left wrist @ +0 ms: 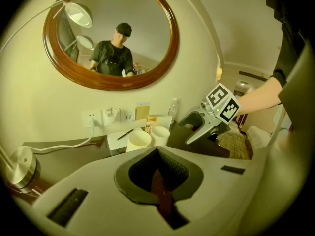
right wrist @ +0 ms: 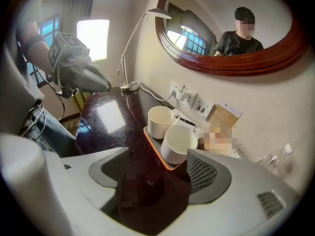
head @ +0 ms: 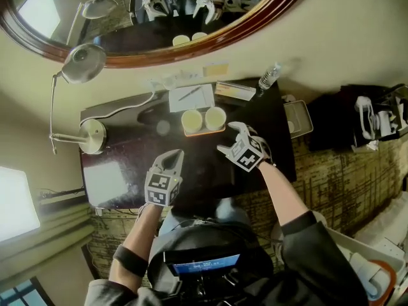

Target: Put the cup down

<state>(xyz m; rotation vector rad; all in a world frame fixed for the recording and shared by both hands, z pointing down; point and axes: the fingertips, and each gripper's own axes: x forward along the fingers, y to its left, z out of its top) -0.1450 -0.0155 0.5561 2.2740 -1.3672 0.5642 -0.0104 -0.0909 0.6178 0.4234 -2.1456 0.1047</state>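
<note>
While both cups stand upright, the head view has the right gripper [head: 228, 139] just beside them and clear of the cup [head: 215, 117], which sits by the other cup [head: 192, 120] on a tray [head: 204, 133] at the back of the dark, glossy table [head: 127, 183]. The cup looks set down, by my reading. The left gripper [head: 172, 158] hangs over mid-table, likely kept out of the way. Left gripper view: jaws pressed together and empty. Cup [left wrist: 160, 134] and other cup [left wrist: 139, 140] are smooth white cylinders, ceramic by the look. Right gripper view: jaws spread wide, with only bare table between the ribbed dark pads [right wrist: 199, 171]. The cup [right wrist: 178, 144] is just ahead and untouched. The other cup [right wrist: 161, 121] shows a loop handle. The tray [right wrist: 153, 146] is flat and dark with an orange rim, and probably keeps the pair together.
</note>
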